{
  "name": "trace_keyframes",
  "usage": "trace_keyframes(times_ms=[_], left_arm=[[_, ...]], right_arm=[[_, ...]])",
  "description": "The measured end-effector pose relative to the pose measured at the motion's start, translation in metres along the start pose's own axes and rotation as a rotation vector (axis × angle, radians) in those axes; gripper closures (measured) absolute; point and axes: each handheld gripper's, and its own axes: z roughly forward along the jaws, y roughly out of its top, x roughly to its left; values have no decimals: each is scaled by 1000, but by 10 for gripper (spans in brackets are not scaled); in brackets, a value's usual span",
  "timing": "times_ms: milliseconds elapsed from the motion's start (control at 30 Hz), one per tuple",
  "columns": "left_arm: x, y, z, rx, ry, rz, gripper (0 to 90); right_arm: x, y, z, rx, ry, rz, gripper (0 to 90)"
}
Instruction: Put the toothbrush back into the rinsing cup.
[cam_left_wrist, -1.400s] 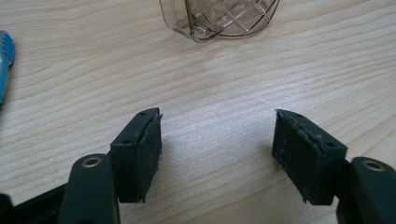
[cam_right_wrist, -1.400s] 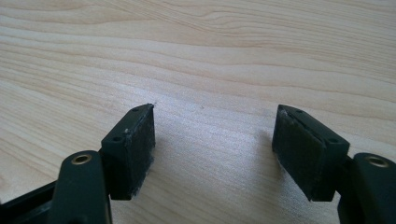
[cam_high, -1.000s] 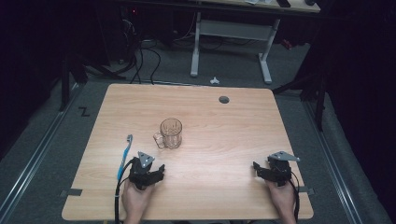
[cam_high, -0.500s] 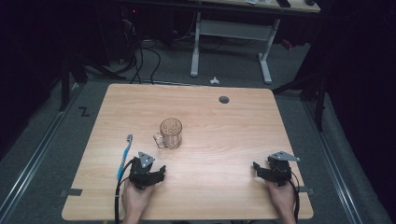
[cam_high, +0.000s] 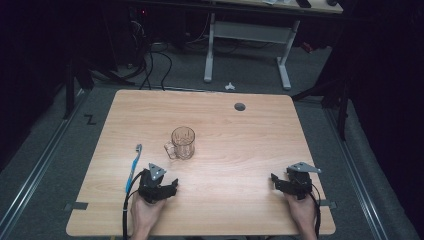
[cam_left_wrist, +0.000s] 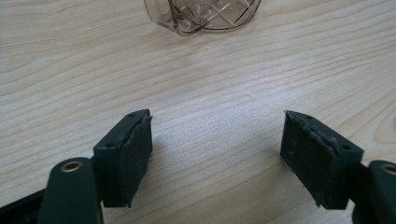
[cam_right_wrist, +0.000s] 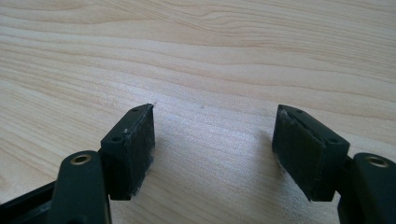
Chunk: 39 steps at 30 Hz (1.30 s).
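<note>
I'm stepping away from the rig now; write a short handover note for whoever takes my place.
Left claw: open, empty, its jaws having just been opening, low over the table near the front edge, pointed toward the glass mug.
Right claw: open, empty, near the front right.
Glass mug: upright, mid-table, nothing visible in it.
Blue toothbrush: flat on the table, just left of the left claw, apart from the mug.
Done: nothing gripped.
Left: probably pick up the toothbrush and stand it in the mug.

High view down over the table (cam_high: 240, 130); tool views close, low over its wood.
</note>
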Motion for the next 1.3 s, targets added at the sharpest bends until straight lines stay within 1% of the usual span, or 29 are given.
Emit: trace_keyframes(times_ms=[133,200,233,333,467,533,567,633,733,800,967,1200,1300], left_arm=[[-1,0,-4,-13,-1,4,272],[-1,0,-6,-19,-20,-1,273],[-1,-1,-8,-15,-27,3,277],[-1,-2,-12,-2,-31,15,280],[0,-3,-17,-11,-37,4,285],[0,-3,-20,-17,-28,6,284],[1,-3,-21,-20,-26,0,284],[2,-3,-23,-22,-32,-9,281],[2,-4,-26,-20,-22,-1,281],[4,-4,-29,-20,-26,-13,282],[8,-7,-37,-28,-31,-37,324],[15,-12,-45,-23,-6,-46,341],[16,-13,-48,-24,-8,-49,345]], right_arm=[[0,0,0,0,0,0,301],[0,0,0,0,1,1,301],[0,0,0,0,0,0,301],[0,0,0,0,0,0,301],[0,0,0,0,0,0,301],[0,0,0,0,0,1,301],[0,0,0,0,0,0,301],[0,0,0,0,0,0,301],[0,0,0,0,0,0,301],[0,0,0,0,0,0,301],[0,0,0,0,0,0,301],[0,0,0,0,1,0,301],[0,0,0,0,1,0,301]])
